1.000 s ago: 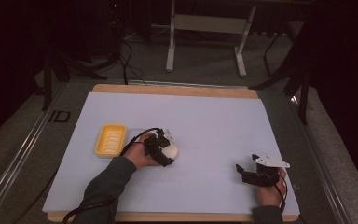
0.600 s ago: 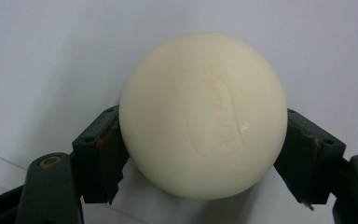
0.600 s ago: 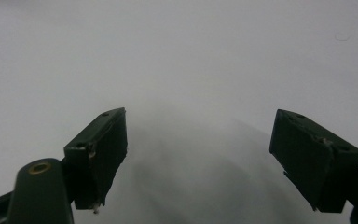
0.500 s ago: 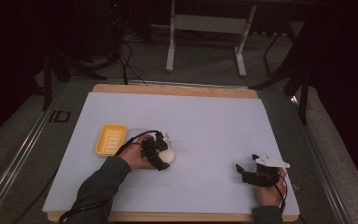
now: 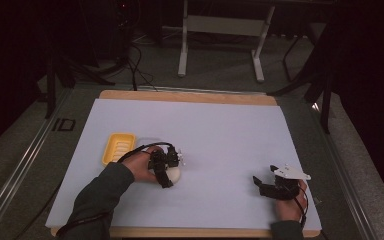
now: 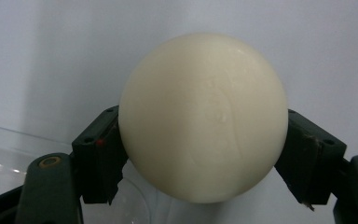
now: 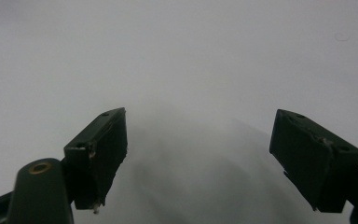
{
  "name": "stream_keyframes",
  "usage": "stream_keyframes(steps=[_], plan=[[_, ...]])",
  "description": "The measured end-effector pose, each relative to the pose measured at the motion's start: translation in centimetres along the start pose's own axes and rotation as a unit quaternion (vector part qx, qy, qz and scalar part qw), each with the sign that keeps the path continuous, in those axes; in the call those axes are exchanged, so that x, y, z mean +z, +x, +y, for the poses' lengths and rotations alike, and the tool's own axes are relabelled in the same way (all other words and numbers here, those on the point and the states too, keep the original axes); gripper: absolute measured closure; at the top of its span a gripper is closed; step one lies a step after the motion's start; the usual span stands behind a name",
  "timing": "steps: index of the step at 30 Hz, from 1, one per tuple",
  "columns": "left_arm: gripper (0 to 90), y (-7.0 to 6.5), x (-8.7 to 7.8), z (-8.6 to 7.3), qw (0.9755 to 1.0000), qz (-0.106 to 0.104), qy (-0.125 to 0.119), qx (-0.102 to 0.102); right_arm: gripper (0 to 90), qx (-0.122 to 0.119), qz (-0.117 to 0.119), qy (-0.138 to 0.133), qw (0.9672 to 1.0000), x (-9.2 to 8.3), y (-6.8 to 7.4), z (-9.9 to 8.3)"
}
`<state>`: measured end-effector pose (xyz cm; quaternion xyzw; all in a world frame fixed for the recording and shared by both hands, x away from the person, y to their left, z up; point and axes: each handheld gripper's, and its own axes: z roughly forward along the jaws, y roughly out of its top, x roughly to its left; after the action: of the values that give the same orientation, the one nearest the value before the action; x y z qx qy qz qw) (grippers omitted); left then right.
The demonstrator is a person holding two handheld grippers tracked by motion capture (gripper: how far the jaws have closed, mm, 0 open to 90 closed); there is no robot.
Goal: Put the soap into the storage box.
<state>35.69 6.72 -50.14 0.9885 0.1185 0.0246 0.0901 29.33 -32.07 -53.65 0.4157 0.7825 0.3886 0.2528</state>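
Farthest left on the white sheet (image 5: 220,130) sits the yellow tray (image 5: 117,148), upright and apart from everything else. Just to its right, your left hand (image 5: 141,166) brings the left gripper (image 5: 168,175) down toward the sheet. Between its jaws is the ball (image 5: 172,174), a cream-white sphere. Seen from the left gripper view, the ball (image 6: 204,116) sits squarely in the left gripper (image 6: 204,154), one black pad against each flank. The jaws have just been opening a little, yet both pads press the ball's sides and pinch it. From above, the ball lies close over the sheet, near the tray's right end; whether it touches the sheet cannot be told. Well to the right, near the sheet's front edge, your right hand (image 5: 289,205) holds the right gripper (image 5: 260,186) low over bare sheet. In the right gripper view, the right gripper (image 7: 214,154) shows its jaws spread wide, with plain white surface between them.
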Motion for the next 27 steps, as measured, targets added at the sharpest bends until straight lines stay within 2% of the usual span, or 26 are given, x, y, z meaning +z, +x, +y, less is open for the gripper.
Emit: stream_keyframes(steps=[6, 8, 15, 24, 27], plan=[[20.3, 0.14, 0.48, 0.65, 1.0, -0.003, 0.005, 0.002, 18.9, 0.0, 0.0, 0.0, 1.0, -0.01, -0.02, 0.0], [21.2, 0.25, 0.51, 0.65, 0.9999, -0.009, 0.006, -0.002, 18.9, 0.0, 0.0, 0.0, 1.0, 0.0, -0.03, 0.0], [25.0, 0.29, 0.39, 0.9, 0.9996, -0.012, 0.025, 0.0, 18.9, 0.0, 0.0, 0.001, 1.0, 0.03, 0.0, 0.01], [25.4, 0.19, 0.24, 0.9, 0.9992, -0.008, 0.036, 0.019, 18.9, 0.0, 0.001, 0.001, 1.0, 0.02, -0.02, 0.01], [25.4, 0.17, 0.03, 0.81, 0.9993, -0.006, 0.032, 0.02, 18.9, 0.0, 0.001, 0.001, 1.0, 0.03, -0.02, 0.01]])
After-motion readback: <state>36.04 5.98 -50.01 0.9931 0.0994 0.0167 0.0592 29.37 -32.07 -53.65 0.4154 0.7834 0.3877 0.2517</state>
